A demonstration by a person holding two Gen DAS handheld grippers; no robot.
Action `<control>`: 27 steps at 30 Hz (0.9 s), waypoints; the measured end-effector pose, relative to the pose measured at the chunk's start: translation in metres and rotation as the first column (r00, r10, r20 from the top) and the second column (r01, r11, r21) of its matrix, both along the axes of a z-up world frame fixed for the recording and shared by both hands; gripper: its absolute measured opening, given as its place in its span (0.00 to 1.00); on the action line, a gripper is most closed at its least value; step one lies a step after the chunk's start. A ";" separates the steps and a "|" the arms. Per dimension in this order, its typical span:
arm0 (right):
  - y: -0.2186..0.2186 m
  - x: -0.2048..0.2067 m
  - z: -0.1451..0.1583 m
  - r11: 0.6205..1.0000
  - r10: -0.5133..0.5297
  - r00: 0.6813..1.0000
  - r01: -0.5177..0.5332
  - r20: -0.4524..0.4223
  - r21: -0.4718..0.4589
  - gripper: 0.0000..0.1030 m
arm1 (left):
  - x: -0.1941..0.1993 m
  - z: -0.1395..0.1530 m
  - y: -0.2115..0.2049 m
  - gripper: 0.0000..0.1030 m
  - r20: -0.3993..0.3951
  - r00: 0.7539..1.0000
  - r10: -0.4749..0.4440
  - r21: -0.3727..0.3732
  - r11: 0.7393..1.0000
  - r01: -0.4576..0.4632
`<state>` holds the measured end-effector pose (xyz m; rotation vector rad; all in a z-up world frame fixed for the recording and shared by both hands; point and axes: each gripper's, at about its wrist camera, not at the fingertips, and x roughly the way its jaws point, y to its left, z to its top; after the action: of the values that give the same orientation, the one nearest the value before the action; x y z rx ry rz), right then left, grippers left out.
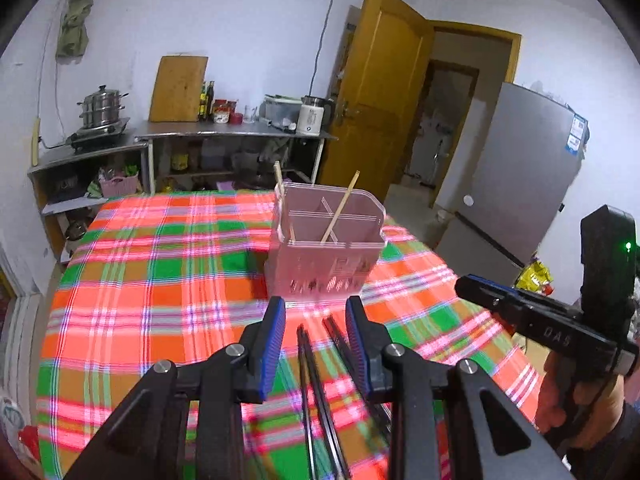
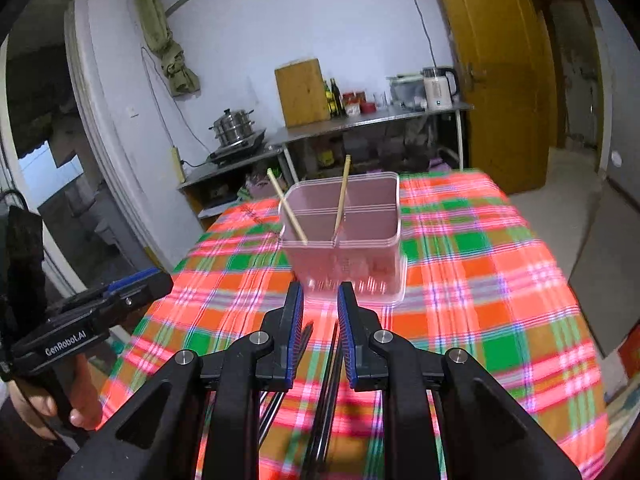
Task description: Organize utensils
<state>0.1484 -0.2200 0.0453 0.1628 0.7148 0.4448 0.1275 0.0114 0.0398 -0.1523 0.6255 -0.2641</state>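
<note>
Dark chopsticks (image 1: 316,392) lie flat on the plaid tabletop (image 1: 160,280), near edge of the scene, directly below and between the fingers of both tools. Long axis runs near-to-far, roughly in line with the fingers, so the far tips point at the pink divided holder (image 1: 326,240).

Left hand-held gripper (image 1: 316,320): jaws apart, nothing between the pads, hovering above the sticks. In its own view one stick sits about mid-gap and another close to the right pad; contact with the tabletop can't be judged.

Right hand-held gripper (image 2: 319,304): jaws also apart, narrower gap, empty. Dark chopsticks (image 2: 330,380) show through the gap and off to its left side, running the same near-to-far way.

Holder stands upright farther along the tabletop, straight ahead of both tools and apart from the dark sticks. Two light wooden chopsticks (image 2: 340,200) already lean inside it, in separate compartments as far as the dividers show.

Which tool is nearer: hard to call, both hang right over the bundle. The right one looks slightly lower and better centred, a judgement only.

Key relation for the pick: sticks run parallel to the fingers, so the jaws close across the thin width, which suits a pinch. Thin, slick rods lying flat; likely to roll or cross when squeezed.
</note>
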 end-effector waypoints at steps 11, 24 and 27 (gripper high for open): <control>0.004 -0.023 -0.039 0.998 0.044 0.996 -0.047 -0.074 -0.042 0.17 | -0.026 -0.054 0.014 0.30 -0.127 0.991 0.045 -0.025 0.999 -0.049; 0.011 -0.005 -0.072 0.996 0.050 0.987 -0.060 -0.155 -0.062 0.17 | 0.000 -0.083 0.000 0.30 -0.210 0.978 0.022 0.010 1.000 -0.021; 0.017 0.004 -0.086 0.995 0.053 0.981 -0.069 -0.186 -0.078 0.17 | 0.013 -0.094 -0.006 0.30 -0.233 0.972 0.014 0.029 1.000 -0.007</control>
<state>0.1522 -0.2034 -0.0406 0.1040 0.9202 0.4613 0.1408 0.0059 -0.0545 -0.1614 0.8611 -0.2289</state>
